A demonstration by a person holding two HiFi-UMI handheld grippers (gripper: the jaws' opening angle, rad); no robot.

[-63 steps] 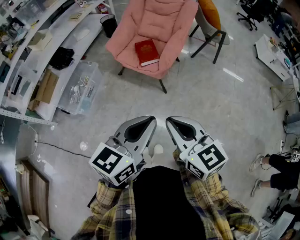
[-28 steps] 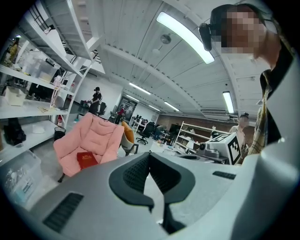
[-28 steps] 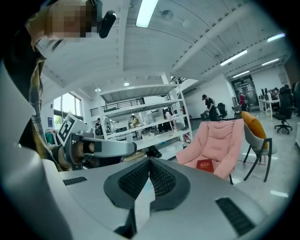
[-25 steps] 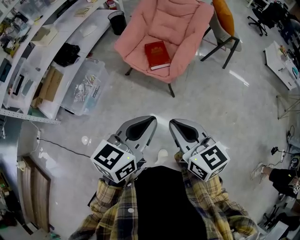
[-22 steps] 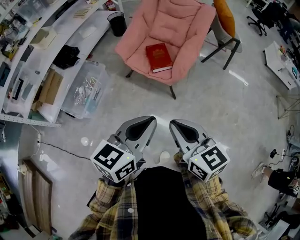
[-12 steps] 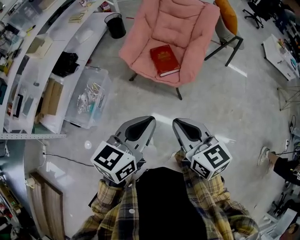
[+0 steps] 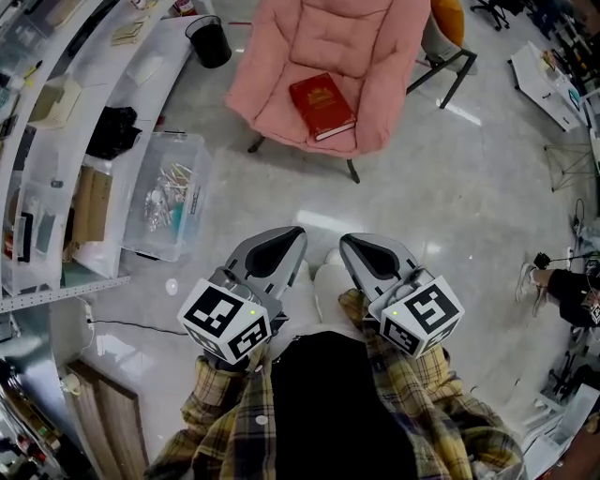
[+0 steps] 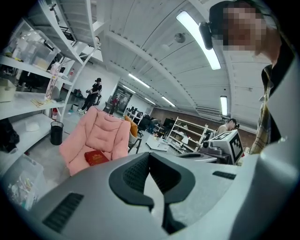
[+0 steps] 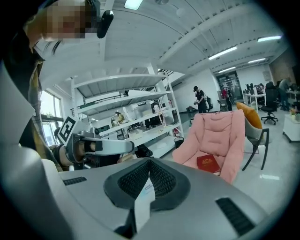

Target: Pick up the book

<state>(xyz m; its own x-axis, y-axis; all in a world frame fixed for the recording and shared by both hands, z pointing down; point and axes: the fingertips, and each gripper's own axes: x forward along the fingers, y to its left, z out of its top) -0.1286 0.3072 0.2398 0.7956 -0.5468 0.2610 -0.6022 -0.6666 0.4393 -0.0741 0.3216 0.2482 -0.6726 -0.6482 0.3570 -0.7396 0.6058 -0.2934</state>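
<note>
A red book (image 7: pixel 322 105) lies flat on the seat of a pink padded chair (image 7: pixel 328 47), far ahead of both grippers. It shows small in the left gripper view as the book (image 8: pixel 96 157) and in the right gripper view as the book (image 9: pixel 208 162). My left gripper (image 7: pixel 286 234) and right gripper (image 7: pixel 352 242) are held side by side close to the person's body, over the grey floor. Both point toward the chair. Each has its jaws together, left gripper (image 8: pixel 149 155) and right gripper (image 9: pixel 150 162), with nothing held.
White shelving (image 7: pixel 56 103) runs along the left, with a clear plastic bin (image 7: pixel 164 192) of small items on the floor beside it. A black waste bin (image 7: pixel 208 40) stands left of the chair. A second chair with an orange cushion (image 7: pixel 448 23) stands behind. A seated person's legs (image 7: pixel 562 286) are at the right.
The chair, bin and shelving have shifted in the head view as the person walks toward the chair. Both grippers keep their place before the body, jaws unchanged.
</note>
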